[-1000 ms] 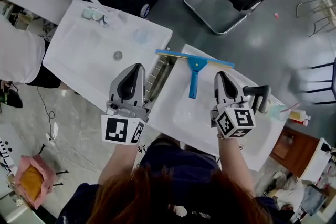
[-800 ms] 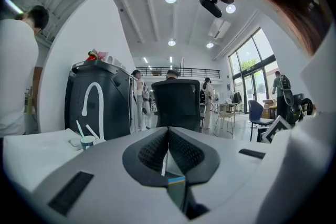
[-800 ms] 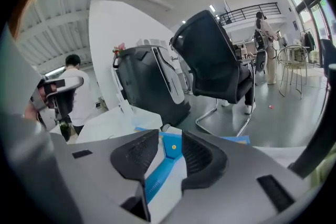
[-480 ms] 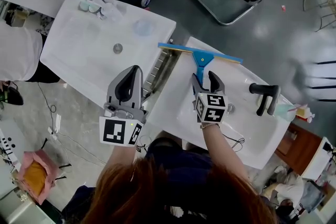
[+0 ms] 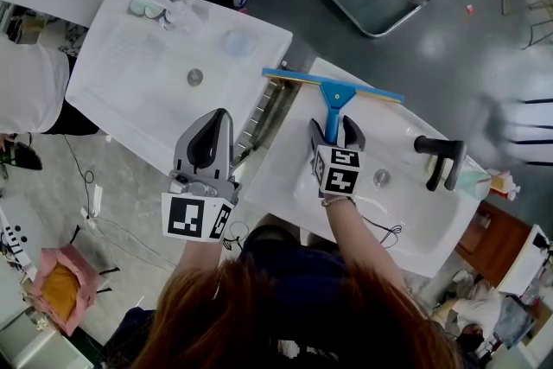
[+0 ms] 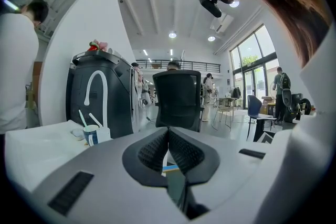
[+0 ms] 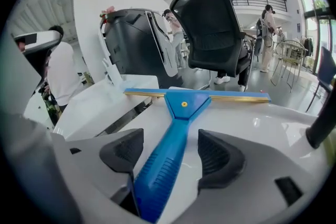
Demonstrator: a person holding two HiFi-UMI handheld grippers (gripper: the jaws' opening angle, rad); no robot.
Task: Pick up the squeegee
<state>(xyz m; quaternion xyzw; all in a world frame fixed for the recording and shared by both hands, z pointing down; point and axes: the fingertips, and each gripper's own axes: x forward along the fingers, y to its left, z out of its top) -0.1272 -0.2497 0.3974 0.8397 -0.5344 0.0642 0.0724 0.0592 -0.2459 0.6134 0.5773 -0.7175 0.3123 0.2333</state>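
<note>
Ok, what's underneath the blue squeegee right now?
The white sink top: the squeegee rests on it, blade along the far rim. The right gripper's opening fingers straddle the handle and hide the surface under its near end.

Reddish-brown hair [image 5: 285,320] fills the lower frame above a dark navy top [image 5: 294,259]. Both grippers are grey with black ribbed jaws and a black-and-white marker cube [image 5: 199,216]: left gripper [image 5: 218,115] at centre left, right gripper [image 5: 333,127] at centre, its jaws opening either side of the blue squeegee [image 5: 333,96].
</note>
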